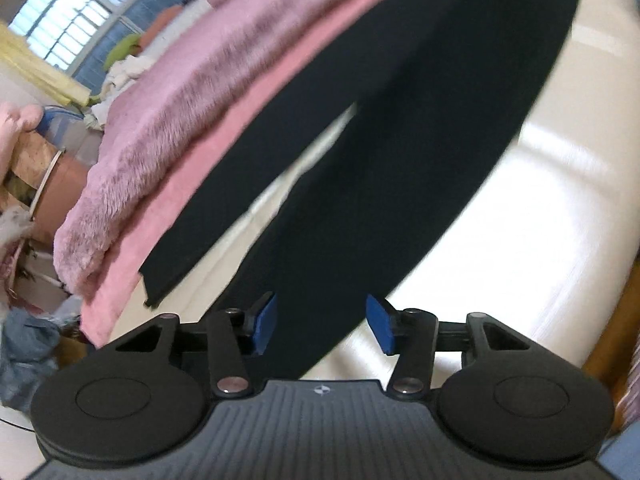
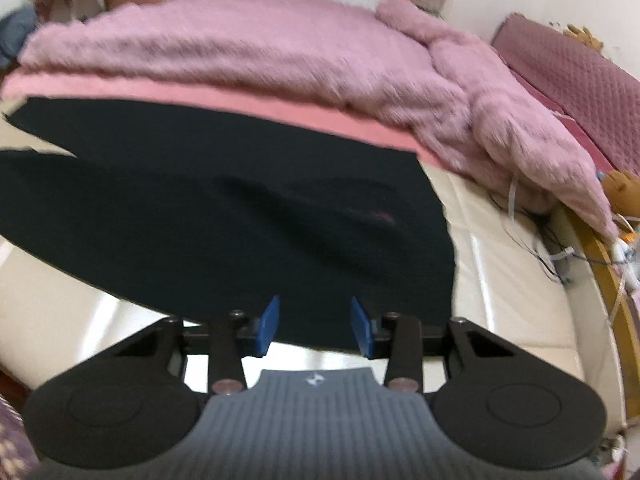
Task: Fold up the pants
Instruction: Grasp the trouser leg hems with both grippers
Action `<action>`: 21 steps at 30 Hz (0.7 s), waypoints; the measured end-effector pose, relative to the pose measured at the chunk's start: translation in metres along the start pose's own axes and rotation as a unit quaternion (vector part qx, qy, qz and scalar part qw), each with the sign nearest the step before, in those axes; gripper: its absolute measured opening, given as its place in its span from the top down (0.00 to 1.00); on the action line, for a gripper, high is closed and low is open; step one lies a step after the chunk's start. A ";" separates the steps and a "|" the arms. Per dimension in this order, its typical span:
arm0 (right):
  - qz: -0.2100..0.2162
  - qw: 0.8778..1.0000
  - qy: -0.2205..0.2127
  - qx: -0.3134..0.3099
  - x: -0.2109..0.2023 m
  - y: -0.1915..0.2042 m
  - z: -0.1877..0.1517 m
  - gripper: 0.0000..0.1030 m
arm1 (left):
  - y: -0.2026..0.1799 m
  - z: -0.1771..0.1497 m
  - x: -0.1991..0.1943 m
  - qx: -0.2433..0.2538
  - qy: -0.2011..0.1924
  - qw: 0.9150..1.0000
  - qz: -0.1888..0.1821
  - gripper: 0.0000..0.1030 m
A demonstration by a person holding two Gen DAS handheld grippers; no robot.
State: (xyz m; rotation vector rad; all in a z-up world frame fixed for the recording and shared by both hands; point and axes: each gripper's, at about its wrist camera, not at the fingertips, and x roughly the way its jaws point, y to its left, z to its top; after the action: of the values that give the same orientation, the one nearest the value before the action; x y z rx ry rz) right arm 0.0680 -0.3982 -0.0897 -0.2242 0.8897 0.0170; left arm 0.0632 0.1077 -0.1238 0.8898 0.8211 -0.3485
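Black pants [image 2: 224, 216] flat on cream bed [image 2: 500, 292]; pink blanket [image 2: 248, 48] along upper edge. Left claw [image 1: 322, 322] and right claw [image 2: 316, 326] apart, straddling pant edges; bare cream surface lower right.

Pants [image 2: 224, 216] flat on mattress [image 2: 500, 300]; blanket [image 2: 260, 48] behind, touching pants' far edge.

A fluffy mauve blanket [image 2: 248, 52] lies across the far part of a cream mattress [image 2: 500, 280], with a flat pink sheet [image 2: 280, 114] showing under its near edge. A quilted maroon cushion [image 2: 568, 76] leans by the wall at the right, beside a brown plush toy [image 2: 622, 188]. Thin white cords [image 2: 532, 240] trail over the mattress edge. A barred window [image 1: 68, 20] and a terracotta pot [image 1: 60, 196] show at the left.
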 end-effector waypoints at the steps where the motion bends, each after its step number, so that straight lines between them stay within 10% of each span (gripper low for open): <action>1: -0.005 1.000 0.007 0.001 0.006 -0.004 -0.003 0.65 | 0.001 -0.005 0.006 0.005 0.013 1.000 0.000 0.48; 14: -0.031 0.998 0.056 -0.005 0.050 -0.038 -0.013 0.64 | -0.005 -0.004 0.036 0.072 0.057 0.996 -0.015 0.54; 21: -0.006 0.978 0.069 -0.197 0.052 -0.030 -0.018 0.65 | -0.031 0.003 0.042 0.110 0.077 0.991 -0.016 0.96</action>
State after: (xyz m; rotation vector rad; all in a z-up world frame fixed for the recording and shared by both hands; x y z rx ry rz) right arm 0.0905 -0.4352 -0.1351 -0.6063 1.0194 0.1693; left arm 0.0740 0.0891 -0.1709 1.1209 0.9515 -0.4077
